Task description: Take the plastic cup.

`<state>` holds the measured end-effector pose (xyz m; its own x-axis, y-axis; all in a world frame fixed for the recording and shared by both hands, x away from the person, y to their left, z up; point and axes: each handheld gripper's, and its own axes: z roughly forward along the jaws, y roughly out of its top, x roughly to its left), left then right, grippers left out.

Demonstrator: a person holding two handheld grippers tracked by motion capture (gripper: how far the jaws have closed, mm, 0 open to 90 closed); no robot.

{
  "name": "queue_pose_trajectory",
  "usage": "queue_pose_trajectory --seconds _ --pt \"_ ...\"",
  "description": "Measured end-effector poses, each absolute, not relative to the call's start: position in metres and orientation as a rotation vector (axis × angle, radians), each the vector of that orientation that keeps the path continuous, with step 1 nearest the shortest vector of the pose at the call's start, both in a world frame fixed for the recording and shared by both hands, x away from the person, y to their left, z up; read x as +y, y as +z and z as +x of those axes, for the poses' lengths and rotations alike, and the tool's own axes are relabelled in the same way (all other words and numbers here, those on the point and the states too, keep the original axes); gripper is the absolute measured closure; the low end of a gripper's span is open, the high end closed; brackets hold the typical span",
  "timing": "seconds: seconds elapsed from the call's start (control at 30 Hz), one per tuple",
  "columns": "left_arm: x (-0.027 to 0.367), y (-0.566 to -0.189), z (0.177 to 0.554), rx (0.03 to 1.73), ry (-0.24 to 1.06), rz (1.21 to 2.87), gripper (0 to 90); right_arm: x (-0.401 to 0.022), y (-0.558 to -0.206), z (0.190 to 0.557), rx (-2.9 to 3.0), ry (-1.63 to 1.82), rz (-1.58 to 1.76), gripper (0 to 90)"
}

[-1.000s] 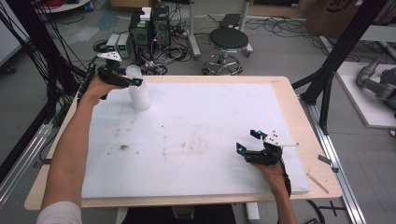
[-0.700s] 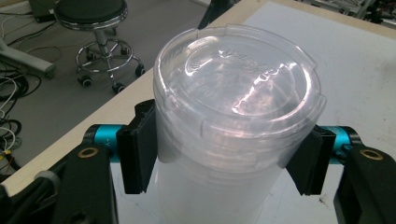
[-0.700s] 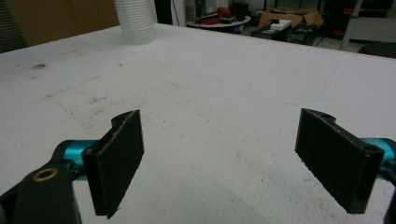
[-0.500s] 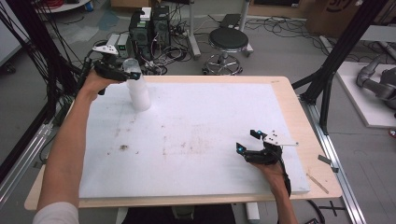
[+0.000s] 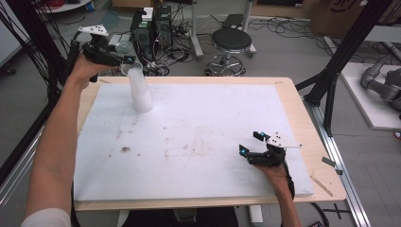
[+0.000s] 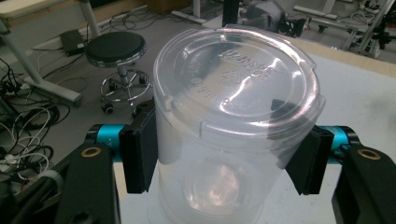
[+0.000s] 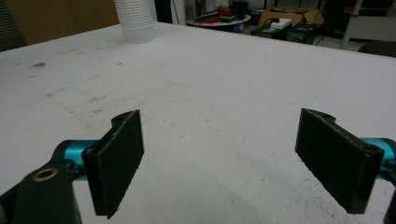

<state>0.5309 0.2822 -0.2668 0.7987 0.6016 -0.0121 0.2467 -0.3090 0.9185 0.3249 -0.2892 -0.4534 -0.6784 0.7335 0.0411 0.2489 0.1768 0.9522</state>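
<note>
two grippers | left gripper point(image 5: 124, 57) clamps clear cup point(image 6: 233, 121) off table's point(image 5: 293, 101) far-left edge | right gripper point(image 5: 251, 143) agape

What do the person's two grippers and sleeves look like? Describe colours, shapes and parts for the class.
Both the left gripper and the right gripper have black bodies with a pale grey three-cornered plate on top. Their jaws are flat black pads on turquoise mounts, with brass-coloured rings on the black arms. The forearms are bare; a white sleeve edge shows at the left upper arm.

Left hand-held gripper point(image 5: 124, 56) higher than before, clear cup point(image 6: 233, 116) lifted off the stack point(image 5: 140, 90).
</note>
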Motion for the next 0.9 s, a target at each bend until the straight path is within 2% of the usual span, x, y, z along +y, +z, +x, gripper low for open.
queue_pose_trajectory --seconds 0.6,0.8,0.9 --pt "0.276 -0.241 0.525 0.614 0.433 1.899 36.1 -0.29 -0.453 0.325 2.03 1.523 0.926 15.1" --pt "0.278 -0.244 0.512 0.599 0.431 1.887 36.2 -0.29 -0.453 0.324 2.028 1.528 0.936 15.1" --pt "0.275 -0.24 0.502 0.614 0.39 1.928 36.2 -0.29 -0.453 0.325 2.026 1.527 0.929 15.1"
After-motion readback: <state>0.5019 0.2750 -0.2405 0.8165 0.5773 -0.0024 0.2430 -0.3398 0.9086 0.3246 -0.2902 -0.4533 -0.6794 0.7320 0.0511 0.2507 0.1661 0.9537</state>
